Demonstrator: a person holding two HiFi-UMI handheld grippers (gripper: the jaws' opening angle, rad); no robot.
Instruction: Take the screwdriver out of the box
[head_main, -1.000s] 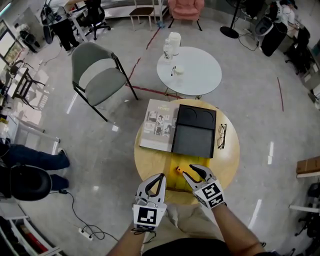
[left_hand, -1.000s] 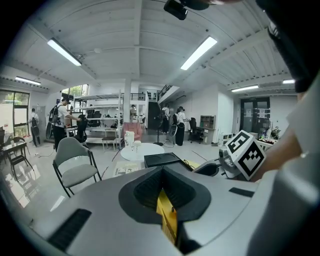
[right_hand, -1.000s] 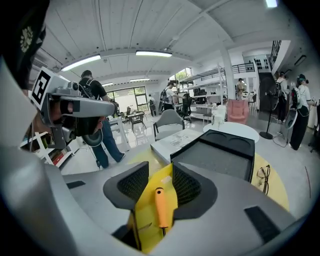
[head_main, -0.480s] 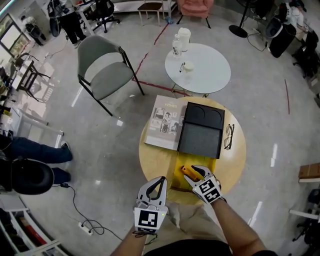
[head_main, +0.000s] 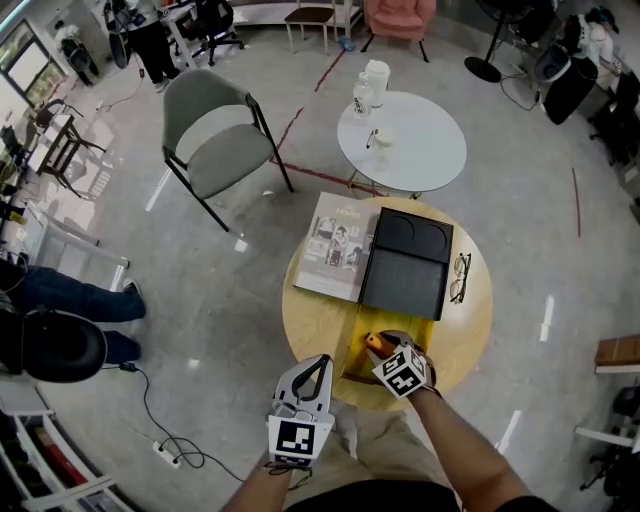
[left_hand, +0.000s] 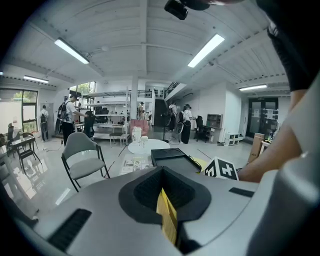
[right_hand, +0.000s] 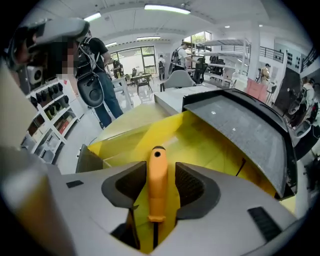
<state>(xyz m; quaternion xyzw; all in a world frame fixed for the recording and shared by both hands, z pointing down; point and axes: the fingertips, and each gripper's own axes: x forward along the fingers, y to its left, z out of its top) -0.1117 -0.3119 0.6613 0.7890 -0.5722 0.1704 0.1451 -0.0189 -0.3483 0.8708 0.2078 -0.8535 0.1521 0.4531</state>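
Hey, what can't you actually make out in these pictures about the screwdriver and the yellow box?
- Orange-handled screwdriver: shaft and tip are hidden under the grey body of the right gripper in the right gripper view. In the head view that gripper covers them.
- Open yellow box: its near end sits behind the gripper in both views, so other contents are unknown.
- Grip: the right gripper view leaves unclear whether the pads press the handle or merely flank it.
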